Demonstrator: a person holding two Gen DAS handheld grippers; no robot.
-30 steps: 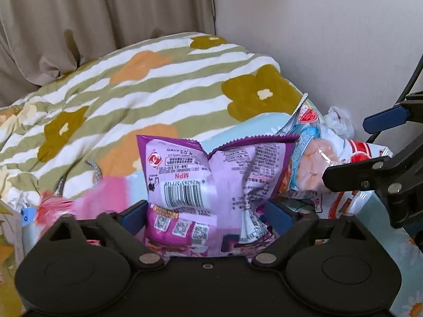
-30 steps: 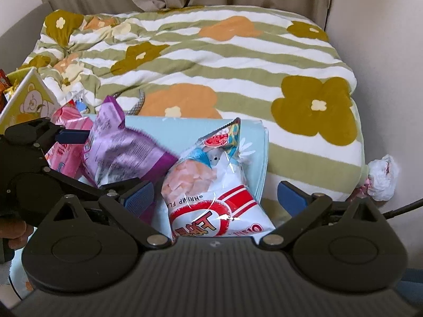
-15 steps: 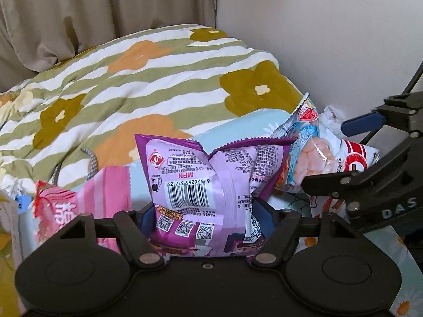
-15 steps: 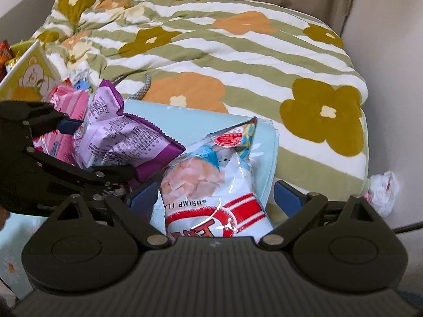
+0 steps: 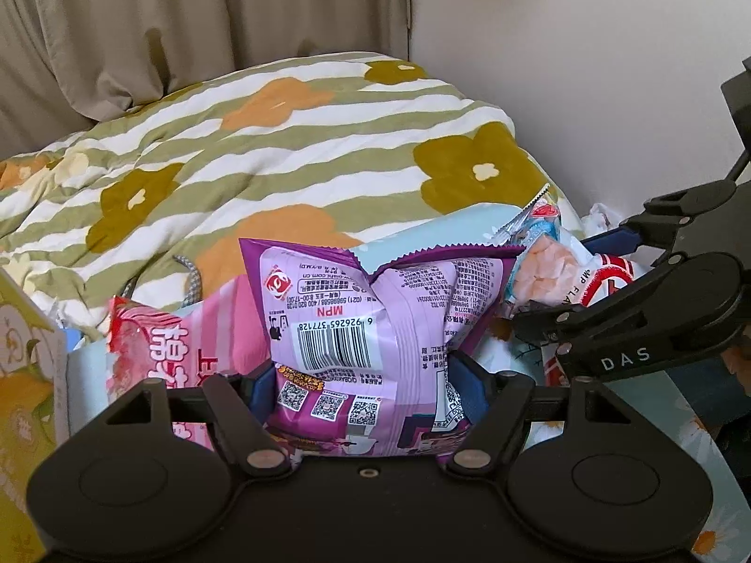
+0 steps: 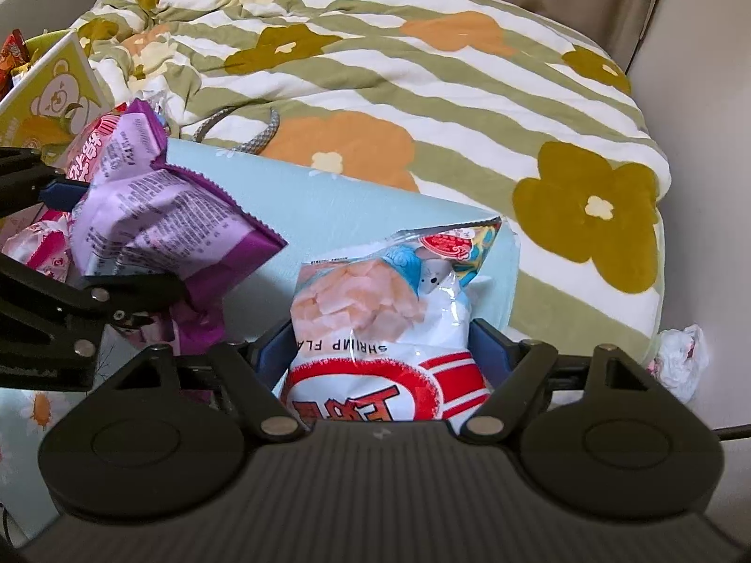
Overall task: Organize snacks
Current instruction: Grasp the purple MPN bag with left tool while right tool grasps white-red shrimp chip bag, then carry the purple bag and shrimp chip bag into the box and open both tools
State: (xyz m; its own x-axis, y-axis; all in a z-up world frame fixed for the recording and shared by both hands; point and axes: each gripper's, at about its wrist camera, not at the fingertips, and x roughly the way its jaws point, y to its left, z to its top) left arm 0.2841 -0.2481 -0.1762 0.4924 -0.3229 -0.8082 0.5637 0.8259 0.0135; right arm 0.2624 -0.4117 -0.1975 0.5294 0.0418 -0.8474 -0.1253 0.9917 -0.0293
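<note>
- On the pale blue pillow (image 6: 356, 206) at the bed's near edge, both snack bags are sitting, each with a gripper closing round it.
- The left gripper (image 5: 364, 382) is pinching the purple bag (image 5: 356, 323) at its lower part, blue pads pressing into both sides; the bag is standing upright, barcode facing the camera.
- The right gripper (image 6: 382, 352) is squeezing the shrimp chip bag (image 6: 375, 309) just above its red label, jaws narrowed onto the crinkled film.
- A pink packet (image 5: 173, 347) is lying just beside the purple bag, touching it on the left.
- To my eye, both holds are looking secure enough for lifting.
- Doing this well probably means keeping pressure gentle, since air-filled bags are prone to slipping or popping, and raising the purple bag straight up so it is not dragging the pink packet along.
</note>
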